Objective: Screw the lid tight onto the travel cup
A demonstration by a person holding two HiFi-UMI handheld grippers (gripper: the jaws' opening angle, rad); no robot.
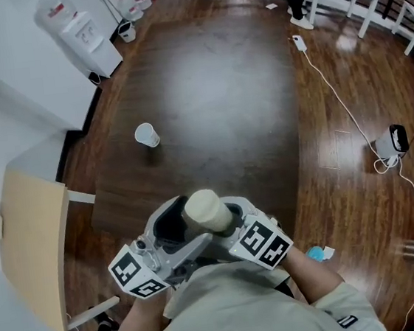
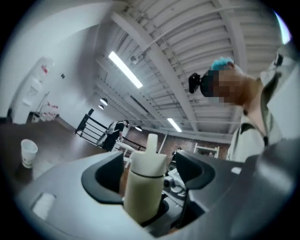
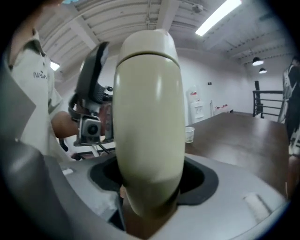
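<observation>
Two-handed tightening step, judged under way: right gripper (image 3: 150, 183) clamped on travel cup (image 3: 149, 117) body, held before the chest; left gripper (image 2: 150, 174) released, jaws flanking lid (image 2: 149, 158) without contact. Next: clench on lid, twist, cup kept steady.

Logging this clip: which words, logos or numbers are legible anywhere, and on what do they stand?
"NASA": on the person's shirt, also seen upside down in the head view.
Red print on the white water dispenser: too small to read.
No print shows on the travel cup.
</observation>
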